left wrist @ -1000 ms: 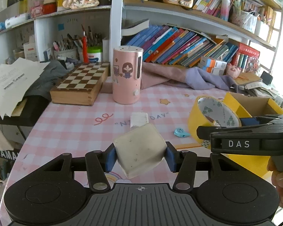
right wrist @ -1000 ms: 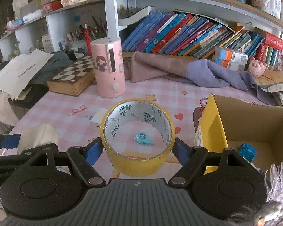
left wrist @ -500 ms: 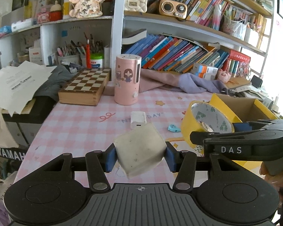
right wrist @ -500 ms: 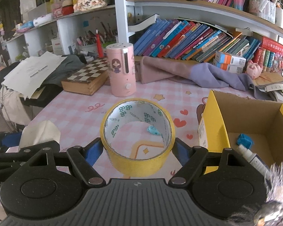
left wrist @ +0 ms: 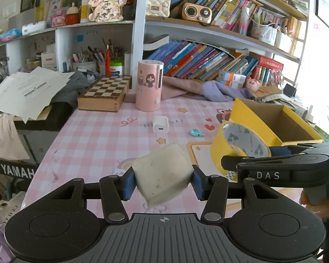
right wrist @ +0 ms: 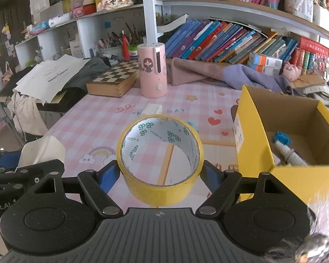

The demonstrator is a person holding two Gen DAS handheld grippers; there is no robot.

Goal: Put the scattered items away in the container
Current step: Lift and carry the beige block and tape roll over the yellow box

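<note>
My left gripper (left wrist: 163, 182) is shut on a dirty white eraser block (left wrist: 162, 174), held above the pink checked table. My right gripper (right wrist: 161, 176) is shut on a yellow tape roll (right wrist: 162, 185), also seen in the left wrist view (left wrist: 236, 144). The yellow cardboard box (right wrist: 250, 135) stands to the right, with a blue item (right wrist: 281, 137) and a white tube (right wrist: 288, 153) inside. A white charger (left wrist: 160, 124) and a small blue item (left wrist: 196, 132) lie on the table.
A pink cylinder (left wrist: 149, 85) and a wooden chess box (left wrist: 105, 93) stand at the back. A purple cloth (left wrist: 208, 89) lies before the bookshelf. Papers (left wrist: 28, 89) hang over the left edge of a side desk.
Both grippers have pulled back and risen with their loads; the table and the box look farther away and more of the box's inside shows.
</note>
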